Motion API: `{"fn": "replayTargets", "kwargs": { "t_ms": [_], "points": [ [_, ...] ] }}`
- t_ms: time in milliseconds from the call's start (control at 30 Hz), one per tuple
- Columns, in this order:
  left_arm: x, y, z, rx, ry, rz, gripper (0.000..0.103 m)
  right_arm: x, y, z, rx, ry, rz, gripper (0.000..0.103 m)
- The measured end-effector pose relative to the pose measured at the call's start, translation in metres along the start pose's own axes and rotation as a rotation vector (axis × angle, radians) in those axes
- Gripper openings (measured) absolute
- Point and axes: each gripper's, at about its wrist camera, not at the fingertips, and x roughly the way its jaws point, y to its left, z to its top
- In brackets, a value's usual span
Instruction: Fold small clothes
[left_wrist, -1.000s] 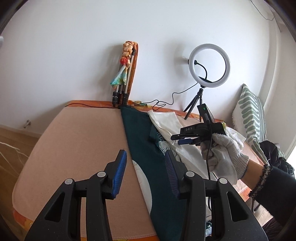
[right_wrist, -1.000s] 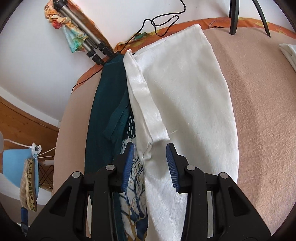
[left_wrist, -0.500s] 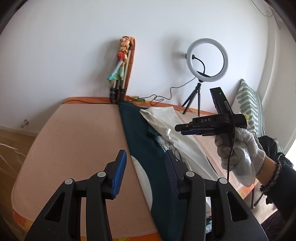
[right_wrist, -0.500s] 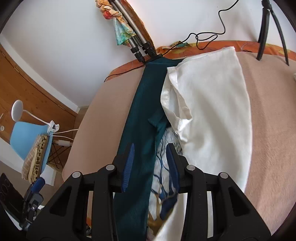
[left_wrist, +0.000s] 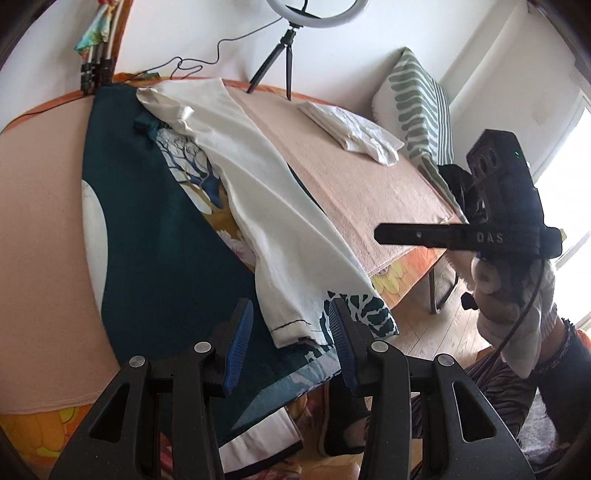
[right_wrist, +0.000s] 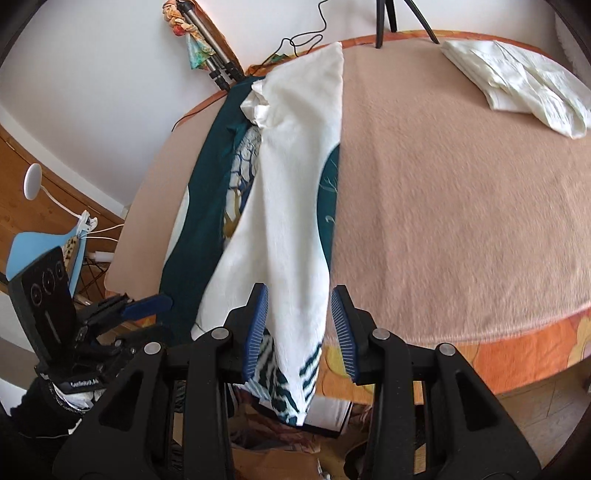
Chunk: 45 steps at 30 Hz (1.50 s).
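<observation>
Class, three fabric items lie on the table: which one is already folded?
The small white folded cloth lying alone at the far right; the long white garment and dark teal printed cloth lie spread out, overlapping.

A white garment (left_wrist: 258, 199) lies over a dark teal cloth (left_wrist: 155, 236) printed with blue trees, gold and white patches. The counter (right_wrist: 443, 192) wears a peach-pink cover with an orange, yellow-flowered border. The folded piece (right_wrist: 517, 81) looks cream, perhaps white. The cushion (left_wrist: 424, 99) is green-and-white striped.
</observation>
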Motion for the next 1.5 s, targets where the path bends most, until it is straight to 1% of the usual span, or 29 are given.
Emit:
{"fn": "replayTargets", "kwargs": {
  "t_ms": [133,233,267,300,333,367,467,500,567,600,633,700,800,833,900,933,967,1000,1100,1133,1167,1200,1233,1267,1300,1333,1367,1433,1500],
  "points": [
    [0.015,-0.001,0.003,-0.062,0.041,-0.006,0.041,0.002,-0.010,-0.028,0.036,0.007,-0.012,0.038],
    [0.021,-0.003,0.005,-0.068,0.044,-0.001,0.040,0.003,-0.007,-0.040,0.007,-0.001,-0.046,0.038],
    [0.024,-0.003,0.005,-0.066,0.045,0.000,0.038,0.003,-0.007,-0.042,0.005,-0.002,-0.043,0.038],
    [0.026,-0.002,0.005,-0.065,0.047,0.001,0.029,0.003,-0.006,-0.044,0.001,-0.001,-0.039,0.038],
    [0.030,-0.001,0.006,-0.072,0.052,-0.013,0.005,0.004,-0.005,-0.046,-0.008,0.001,-0.034,0.038],
    [0.032,0.002,0.005,-0.085,0.058,-0.030,0.000,0.003,-0.003,-0.049,-0.015,0.004,-0.029,0.038],
    [0.031,0.006,0.002,-0.104,0.052,-0.054,0.000,0.002,0.005,-0.056,-0.044,0.013,0.011,0.038],
    [0.027,0.008,0.001,-0.120,0.049,-0.073,0.000,0.002,0.008,-0.059,-0.064,0.012,0.009,0.038],
    [0.017,0.016,-0.004,-0.167,0.036,-0.112,0.000,0.002,0.014,-0.065,-0.101,0.016,-0.009,0.045],
    [0.013,0.021,-0.006,-0.186,0.029,-0.121,0.000,0.002,0.015,-0.068,-0.106,0.017,-0.015,0.046],
    [0.009,0.026,-0.008,-0.198,0.027,-0.130,0.000,0.003,0.015,-0.069,-0.105,0.020,-0.014,0.047],
    [0.007,0.032,-0.012,-0.209,0.031,-0.123,0.000,0.005,0.013,-0.072,-0.098,0.029,-0.009,0.047],
    [0.005,0.037,-0.018,-0.218,0.054,-0.133,0.000,0.010,0.010,-0.072,-0.061,0.053,0.030,0.047],
    [0.003,0.035,-0.018,-0.204,0.054,-0.126,0.003,0.011,0.009,-0.073,-0.050,0.062,0.045,0.047],
    [-0.001,0.029,-0.016,-0.168,0.055,-0.088,0.014,0.013,0.008,-0.071,-0.027,0.071,0.078,0.047],
    [-0.001,0.026,-0.015,-0.156,0.054,-0.085,0.025,0.015,0.008,-0.070,-0.020,0.076,0.087,0.047],
    [-0.001,0.023,-0.013,-0.145,0.046,-0.082,0.032,0.016,0.009,-0.070,-0.017,0.075,0.083,0.047],
    [0.000,0.022,-0.012,-0.138,0.041,-0.064,0.032,0.018,0.009,-0.069,-0.014,0.078,0.077,0.047],
    [0.013,0.020,-0.010,-0.125,0.075,-0.058,0.029,0.026,0.007,-0.068,0.007,0.101,0.074,0.047],
    [0.017,0.020,-0.011,-0.120,0.084,-0.051,0.025,0.029,0.007,-0.067,0.016,0.108,0.081,0.047],
    [0.020,0.019,-0.013,-0.118,0.090,-0.060,0.007,0.031,0.006,-0.068,0.020,0.115,0.087,0.047],
    [0.023,0.019,-0.014,-0.122,0.098,-0.070,0.000,0.033,0.005,-0.069,0.022,0.121,0.089,0.047],
    [0.024,0.019,-0.015,-0.127,0.102,-0.076,0.000,0.035,0.005,-0.069,0.026,0.127,0.093,0.041],
    [0.025,0.019,-0.016,-0.135,0.101,-0.089,0.000,0.037,0.005,-0.070,0.030,0.133,0.107,0.014],
    [0.023,0.019,-0.017,-0.153,0.099,-0.117,0.000,0.037,0.006,-0.070,0.030,0.139,0.121,0.006],
    [0.021,0.020,-0.017,-0.176,0.096,-0.147,0.001,0.033,0.007,-0.071,0.027,0.126,0.119,0.006],
    [0.018,0.019,-0.018,-0.185,0.091,-0.161,0.001,0.026,0.009,-0.071,0.010,0.104,0.116,0.005],
    [0.014,0.012,-0.019,-0.136,0.076,-0.121,0.001,0.010,0.012,-0.069,-0.021,0.068,0.124,0.004],
    [0.017,0.009,-0.023,-0.091,0.090,-0.084,0.001,0.005,0.013,-0.069,-0.038,0.068,0.102,0.004]
  ]
}}
